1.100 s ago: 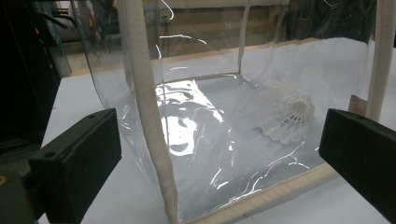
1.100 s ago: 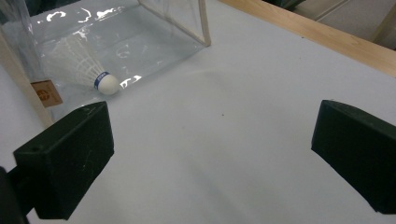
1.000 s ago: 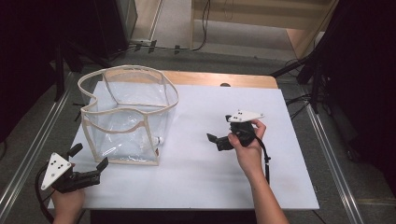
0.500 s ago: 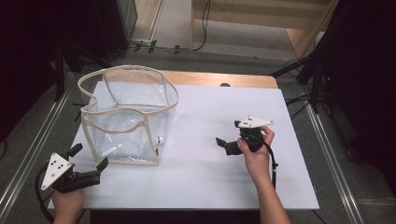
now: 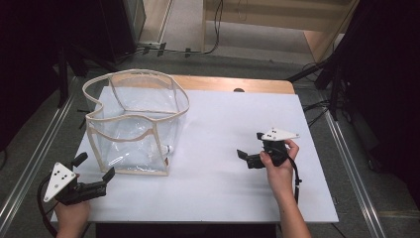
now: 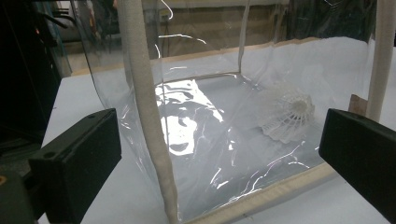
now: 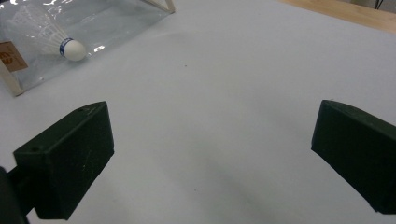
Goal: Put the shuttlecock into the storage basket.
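Your left tool (image 5: 94, 168) gapes wide, empty, facing the clear plastic cream-trimmed bag (image 5: 136, 124); white feathered shuttlecock (image 6: 287, 114) inside, just ahead. Right tool (image 5: 250, 148) wide, empty, above white counter (image 5: 218, 188). Bag's brown tag (image 7: 9, 57) unreadable.

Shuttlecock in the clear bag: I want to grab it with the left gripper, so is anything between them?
Yes. The shuttlecock lies inside the transparent bag, and the bag's clear plastic wall and its beige corner seam stand between it and the open left gripper. A straight reach looks blocked; the bag's open top seems the likelier way in.
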Available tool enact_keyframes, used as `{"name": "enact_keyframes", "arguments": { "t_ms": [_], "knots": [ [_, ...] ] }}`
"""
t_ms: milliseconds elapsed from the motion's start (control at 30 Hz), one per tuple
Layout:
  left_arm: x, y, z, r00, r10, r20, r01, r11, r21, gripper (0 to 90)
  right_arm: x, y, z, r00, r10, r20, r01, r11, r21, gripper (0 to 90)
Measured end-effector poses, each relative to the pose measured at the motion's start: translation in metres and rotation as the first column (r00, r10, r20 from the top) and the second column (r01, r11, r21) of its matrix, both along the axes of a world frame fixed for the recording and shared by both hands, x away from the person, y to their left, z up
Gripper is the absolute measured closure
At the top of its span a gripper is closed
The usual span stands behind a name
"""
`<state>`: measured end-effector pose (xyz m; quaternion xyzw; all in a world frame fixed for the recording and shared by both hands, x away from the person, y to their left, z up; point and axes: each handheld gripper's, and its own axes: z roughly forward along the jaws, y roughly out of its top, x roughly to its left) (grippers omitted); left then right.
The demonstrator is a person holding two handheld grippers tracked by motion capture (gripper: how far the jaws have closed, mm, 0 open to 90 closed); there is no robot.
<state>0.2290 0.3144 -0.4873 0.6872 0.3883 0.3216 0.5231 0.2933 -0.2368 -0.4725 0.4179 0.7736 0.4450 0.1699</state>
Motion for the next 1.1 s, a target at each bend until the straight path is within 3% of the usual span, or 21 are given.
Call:
{"name": "enact_keyframes", "arguments": {
  "t_ms": [1100],
  "knots": [
    [0.000,0.000,0.000,1.0000,0.003,0.001,-0.003,1.0000,-0.001,0.0,-0.027,-0.051,-0.014,0.9947,-0.101,-0.019,0.101,0.995,-0.006,0.0]
  ]
}}
